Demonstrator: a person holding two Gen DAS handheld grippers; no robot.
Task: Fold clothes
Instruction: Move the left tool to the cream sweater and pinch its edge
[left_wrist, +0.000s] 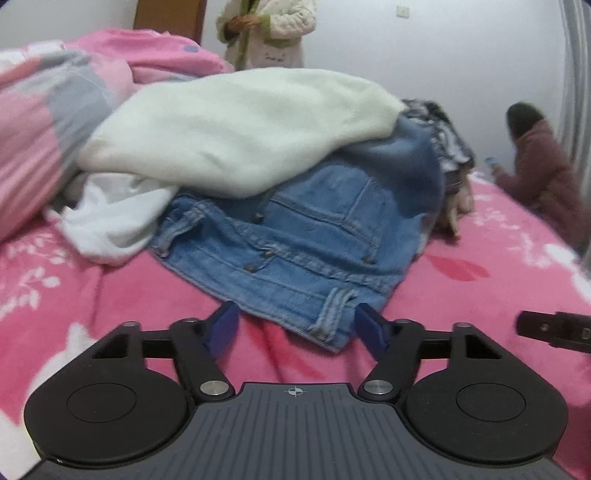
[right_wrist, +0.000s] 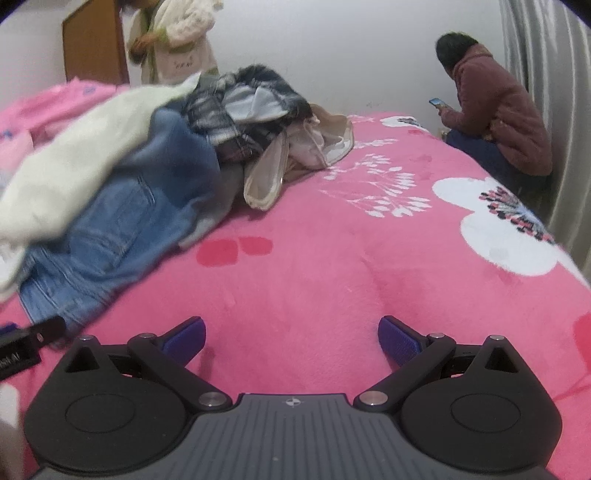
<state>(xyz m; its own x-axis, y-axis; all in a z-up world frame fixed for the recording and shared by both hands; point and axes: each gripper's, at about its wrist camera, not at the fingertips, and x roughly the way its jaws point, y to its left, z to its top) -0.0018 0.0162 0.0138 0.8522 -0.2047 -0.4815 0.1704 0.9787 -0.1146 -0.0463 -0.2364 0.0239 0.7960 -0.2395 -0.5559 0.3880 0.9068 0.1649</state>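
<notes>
We held our left gripper (left_wrist: 297, 325) with fingers apart around the denim jacket's (left_wrist: 295, 236) near hem on the pink bed (right_wrist: 332, 258); our right gripper (right_wrist: 291, 334) gaped empty.

In the left wrist view the cream sweater (left_wrist: 236, 129) hides the upper part of the denim jacket (left_wrist: 295, 236). Top edge crops the standing person (left_wrist: 266, 33). The dark clothes (left_wrist: 447, 136) behind are blurred, unidentifiable.
</notes>
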